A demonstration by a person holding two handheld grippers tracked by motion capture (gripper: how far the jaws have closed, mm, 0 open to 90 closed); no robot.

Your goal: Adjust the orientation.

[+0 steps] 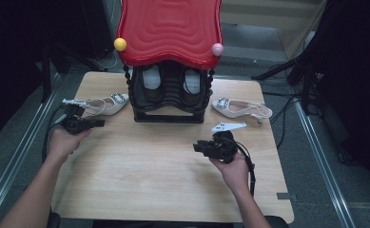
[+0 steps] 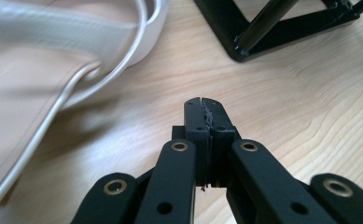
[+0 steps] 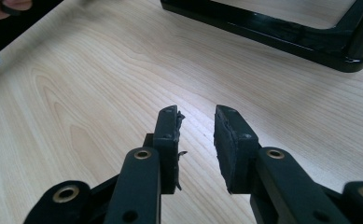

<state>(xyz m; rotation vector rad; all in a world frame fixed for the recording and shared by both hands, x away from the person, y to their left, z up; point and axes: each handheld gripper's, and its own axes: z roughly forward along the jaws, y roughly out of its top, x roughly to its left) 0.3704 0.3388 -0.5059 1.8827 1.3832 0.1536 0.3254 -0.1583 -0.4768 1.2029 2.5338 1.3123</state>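
Both shoes off the rack (image 1: 170, 102): left gripper (image 1: 99, 123) pressed together just beside left shoe (image 1: 109, 104), right gripper (image 1: 197, 147) apart, empty, right shoe (image 1: 235, 109) beyond it.

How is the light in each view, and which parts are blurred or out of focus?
High view: the table is lit but the surroundings are dark, and the whole picture looks soft. Left gripper view: the white shoe is close and blurred, with a soft shadow under it; the shut left gripper is sharp. Right gripper view: the right gripper and wood grain are sharp.
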